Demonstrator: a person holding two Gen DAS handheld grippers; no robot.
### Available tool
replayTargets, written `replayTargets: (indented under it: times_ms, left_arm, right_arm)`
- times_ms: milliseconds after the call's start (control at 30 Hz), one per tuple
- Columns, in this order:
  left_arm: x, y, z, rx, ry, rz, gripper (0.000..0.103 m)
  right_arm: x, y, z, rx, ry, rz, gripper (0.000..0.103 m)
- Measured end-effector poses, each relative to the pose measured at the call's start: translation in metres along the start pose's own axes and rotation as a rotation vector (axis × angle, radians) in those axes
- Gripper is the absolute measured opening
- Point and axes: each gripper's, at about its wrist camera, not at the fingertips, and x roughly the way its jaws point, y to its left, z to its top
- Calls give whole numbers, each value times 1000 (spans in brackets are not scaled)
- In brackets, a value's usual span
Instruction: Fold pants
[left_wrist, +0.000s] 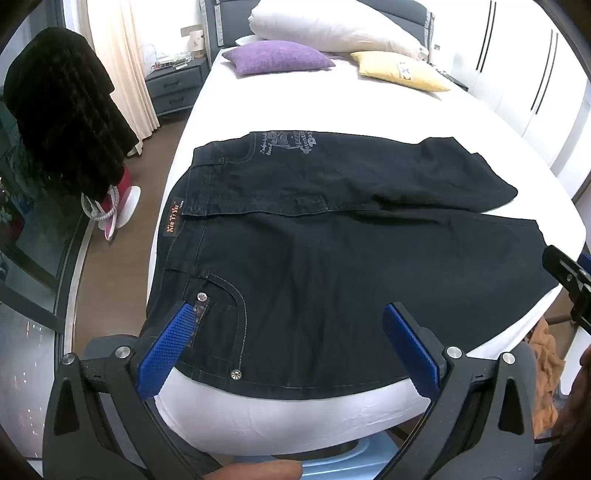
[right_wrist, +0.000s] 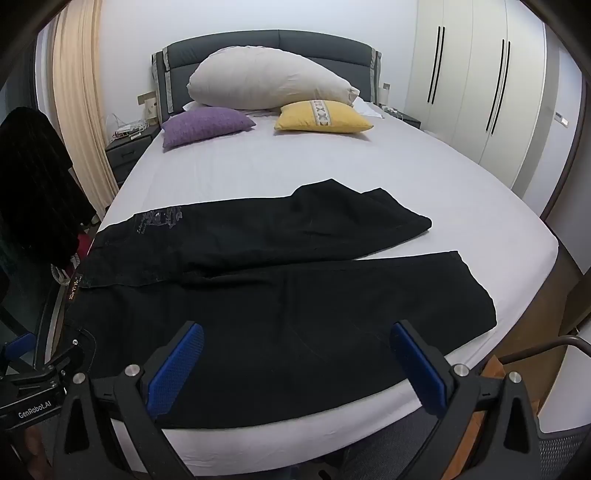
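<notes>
Dark denim pants (left_wrist: 332, 240) lie spread flat on the white bed (left_wrist: 295, 99), waist at the left, both legs pointing right. They also show in the right wrist view (right_wrist: 277, 288). My left gripper (left_wrist: 290, 314) is open, hovering over the near hip and front pocket, blue pads (left_wrist: 170, 343) wide apart, holding nothing. My right gripper (right_wrist: 297, 332) is open over the near leg, empty. The right gripper's body shows at the right edge of the left wrist view (left_wrist: 569, 277).
A purple cushion (right_wrist: 207, 125), a yellow cushion (right_wrist: 321, 116) and a large white pillow (right_wrist: 266, 81) lie at the headboard. A nightstand (left_wrist: 173, 83) and dark hanging clothes (left_wrist: 62, 122) stand left of the bed. A white wardrobe (right_wrist: 480, 92) is at the right.
</notes>
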Motion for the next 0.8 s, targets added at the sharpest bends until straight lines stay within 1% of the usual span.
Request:
replayTargets:
  times_ms: [800]
  left_arm:
    - [0, 0, 0, 3, -3, 5, 103]
  right_arm:
    - [3, 0, 0, 2, 6, 1, 103]
